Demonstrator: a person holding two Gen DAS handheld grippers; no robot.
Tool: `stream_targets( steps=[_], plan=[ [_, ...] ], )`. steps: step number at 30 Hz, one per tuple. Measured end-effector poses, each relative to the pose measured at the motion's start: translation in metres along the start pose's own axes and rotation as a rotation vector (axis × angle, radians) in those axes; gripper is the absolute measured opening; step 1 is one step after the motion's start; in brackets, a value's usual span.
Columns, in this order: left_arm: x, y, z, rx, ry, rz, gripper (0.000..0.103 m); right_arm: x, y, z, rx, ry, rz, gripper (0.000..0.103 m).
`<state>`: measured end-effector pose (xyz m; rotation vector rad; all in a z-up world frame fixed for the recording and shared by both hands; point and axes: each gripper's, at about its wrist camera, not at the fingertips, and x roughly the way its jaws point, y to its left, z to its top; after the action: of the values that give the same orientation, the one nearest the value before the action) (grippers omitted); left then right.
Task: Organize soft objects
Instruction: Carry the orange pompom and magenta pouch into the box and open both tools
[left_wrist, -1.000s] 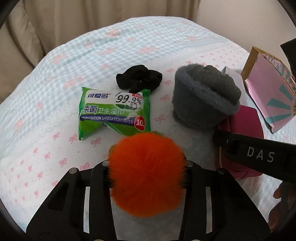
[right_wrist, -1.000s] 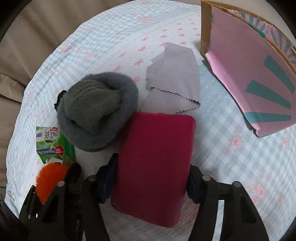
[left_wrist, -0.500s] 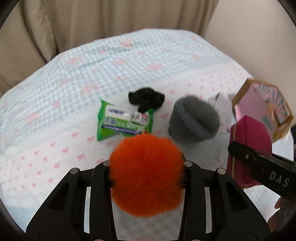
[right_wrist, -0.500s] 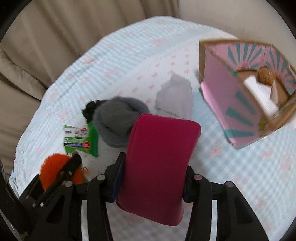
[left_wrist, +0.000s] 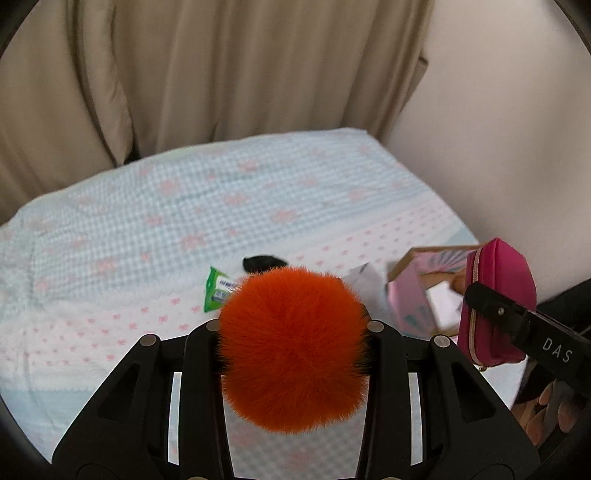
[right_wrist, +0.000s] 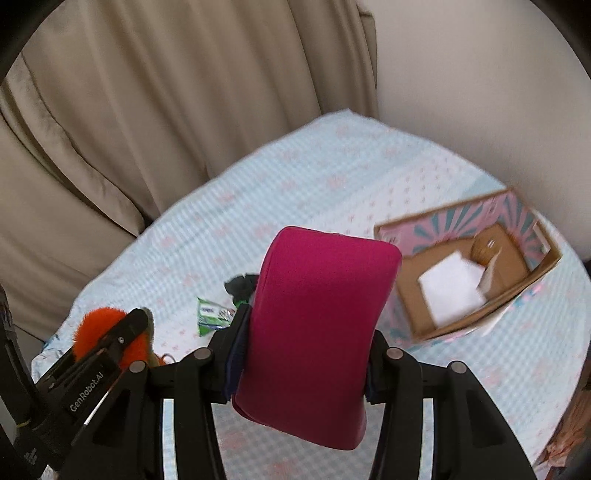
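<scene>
My left gripper (left_wrist: 293, 328) is shut on an orange fur pom-pom (left_wrist: 291, 347) and holds it high above the bed; it also shows in the right wrist view (right_wrist: 107, 332). My right gripper (right_wrist: 303, 354) is shut on a magenta zip pouch (right_wrist: 314, 325), also lifted; the pouch shows in the left wrist view (left_wrist: 495, 295). A pink open cardboard box (right_wrist: 476, 273) lies on the bed at the right, with a white item and a brown item inside. A green wipes pack (left_wrist: 218, 290) and a black scrunchie (left_wrist: 262, 263) lie on the bed below.
The bed has a light blue cover with pink bows (left_wrist: 184, 221). Beige curtains (left_wrist: 221, 74) hang behind it and a white wall (right_wrist: 480, 92) stands at the right. A grey cloth (left_wrist: 364, 275) lies beside the box.
Both grippers have risen well above the bed with their objects. The things on the bed look smaller and the open box has come into view. The grey fuzzy item is now hidden.
</scene>
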<state>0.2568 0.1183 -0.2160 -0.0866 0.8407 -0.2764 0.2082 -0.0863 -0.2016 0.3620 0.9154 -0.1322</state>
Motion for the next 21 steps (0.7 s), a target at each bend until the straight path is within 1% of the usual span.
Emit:
stream_targets(
  steps=[5, 7, 11, 16, 21],
  plan=[
    [-0.037, -0.036, 0.02, 0.021, -0.021, -0.022, 0.033, -0.056, -0.017, 0.023, -0.006, -0.044, 0.027, 0.045],
    [-0.048, -0.052, 0.027, 0.03, -0.023, -0.03, 0.033, -0.069, -0.024, 0.03, -0.001, -0.053, 0.03, 0.045],
    [-0.063, -0.092, 0.037, 0.048, -0.038, -0.048, 0.033, -0.093, -0.052, 0.044, -0.001, -0.066, 0.033, 0.045],
    [-0.065, -0.146, 0.043, 0.048, -0.037, -0.047, 0.033, -0.11, -0.096, 0.061, -0.045, -0.067, 0.023, 0.045],
    [-0.044, -0.203, 0.041, 0.025, 0.008, -0.042, 0.033, -0.11, -0.149, 0.078, -0.094, -0.029, 0.03, 0.045]
  ],
)
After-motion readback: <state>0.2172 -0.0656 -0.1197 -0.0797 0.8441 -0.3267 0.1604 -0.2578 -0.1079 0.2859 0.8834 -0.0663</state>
